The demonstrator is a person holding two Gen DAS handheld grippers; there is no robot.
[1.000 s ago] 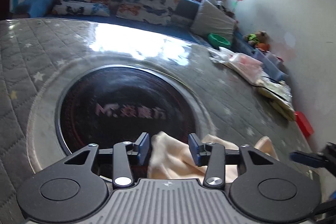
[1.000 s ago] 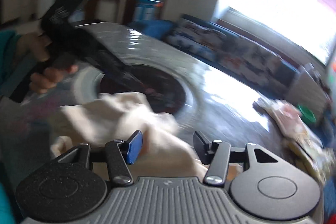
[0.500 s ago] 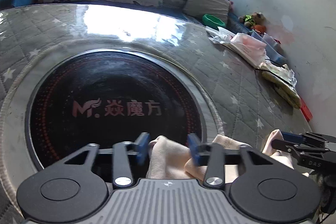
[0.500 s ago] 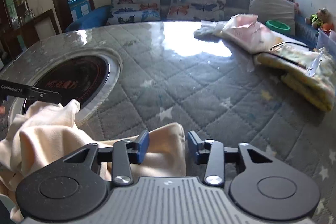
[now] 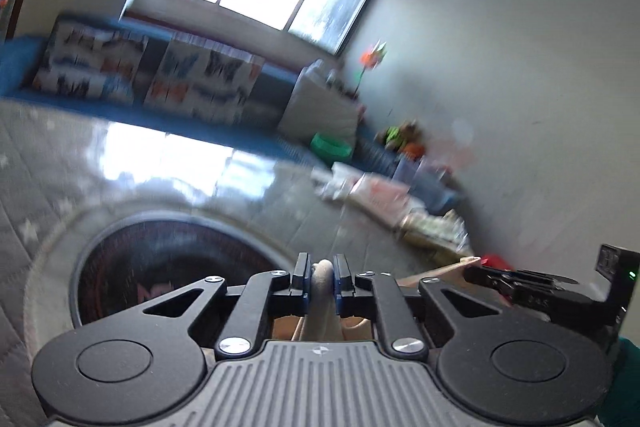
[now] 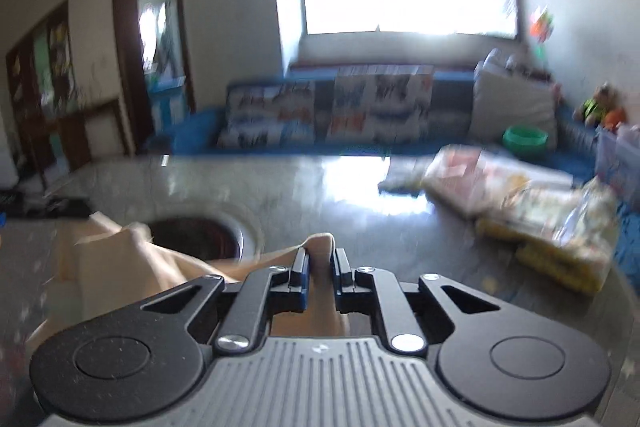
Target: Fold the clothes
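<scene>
A cream garment (image 6: 132,259) is held up between both grippers above the grey quilted table (image 6: 280,183). My left gripper (image 5: 322,277) is shut on a bunched edge of the garment (image 5: 322,291). My right gripper (image 6: 320,267) is shut on another edge of it, and the cloth stretches away to the left over the dark round cooktop (image 6: 196,235). The right gripper's tip (image 5: 512,283) shows at the right of the left wrist view, holding a strip of the cloth. Both views are blurred by motion.
The black round cooktop (image 5: 172,263) is set into the table in front of me. Bagged clothes and packets (image 6: 532,203) lie at the table's right side. A blue sofa with butterfly cushions (image 6: 332,115), a green bowl (image 6: 525,139) and a wall stand behind.
Both grippers have shut on the garment's edges. Both have lifted and tilted upward, so the window and walls fill more of each view.
</scene>
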